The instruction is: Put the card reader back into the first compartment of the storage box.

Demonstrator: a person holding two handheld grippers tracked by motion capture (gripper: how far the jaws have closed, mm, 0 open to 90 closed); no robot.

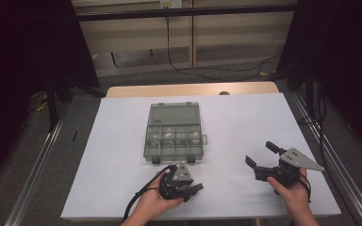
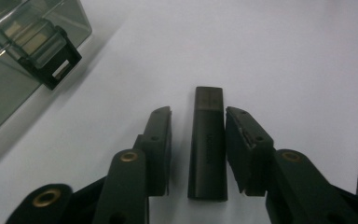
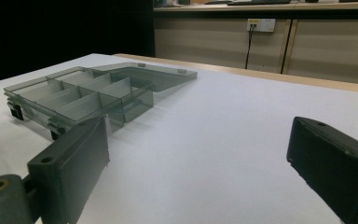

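A small black stick-shaped device (image 2: 207, 149) lies flat on the white sheet, pointing away between the jaws of my left gripper (image 2: 199, 112). A strip of white shows between it and the left pad, while the right pad sits very close to its side, so the jaws are not pressing on it. In the high view my left gripper (image 1: 194, 192) is at the near edge, just in front of a smoky clear organizer box (image 1: 149, 141). The box has its lid folded back. My right gripper (image 1: 259, 152) is open at the near right, with nothing between its jaws (image 3: 198, 140).
The box (image 3: 74, 98) has divided compartments, some holding small pale items, and black latches (image 2: 51, 60) on its near side. The white sheet (image 1: 245, 122) covers a wooden table. Dark curtains flank both sides, and cables run over the floor behind.
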